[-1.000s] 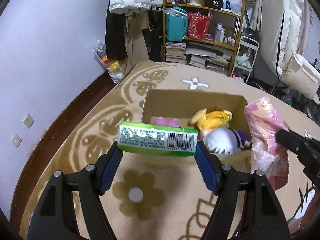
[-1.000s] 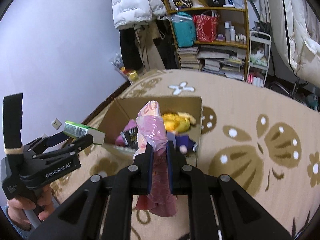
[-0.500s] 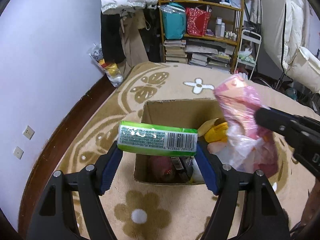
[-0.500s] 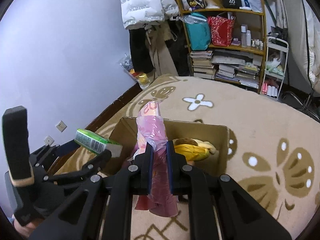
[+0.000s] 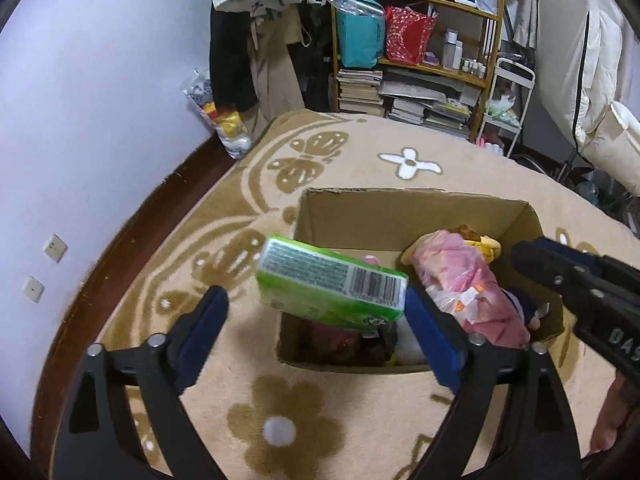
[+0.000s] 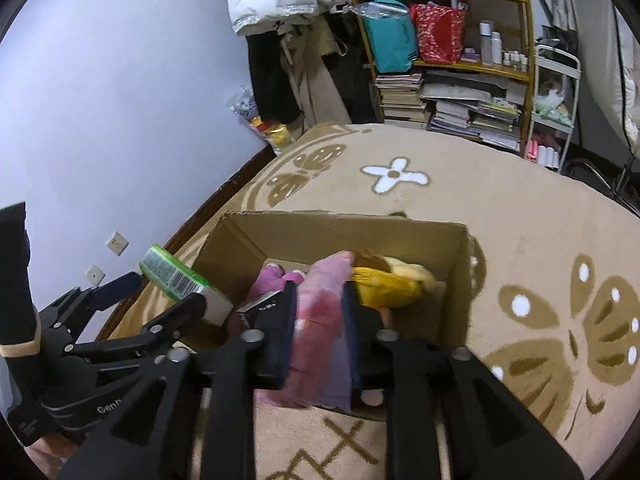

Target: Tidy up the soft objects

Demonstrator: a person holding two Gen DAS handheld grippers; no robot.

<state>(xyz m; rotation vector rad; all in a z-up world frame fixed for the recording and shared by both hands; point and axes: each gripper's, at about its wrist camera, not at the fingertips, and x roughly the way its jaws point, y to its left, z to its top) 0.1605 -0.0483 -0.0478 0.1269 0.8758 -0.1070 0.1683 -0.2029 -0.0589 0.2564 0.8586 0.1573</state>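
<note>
An open cardboard box stands on the carpet with a yellow plush toy and other soft things inside. A green tissue pack tilts over the box's near left corner; my left gripper has opened, and its left pad stands clear of the pack. A pink plastic bag lies in the box between the fingers of my right gripper, whose jaws have spread apart.
A beige carpet with brown flower and butterfly patterns covers the floor. A wooden shelf with books and bags stands at the back. Clothes hang by the wall. A bag of things sits in the corner.
Both grippers moved down over the box and opened. The green pack has tilted and slipped from the left pad. The pink bag has dropped into the box.
</note>
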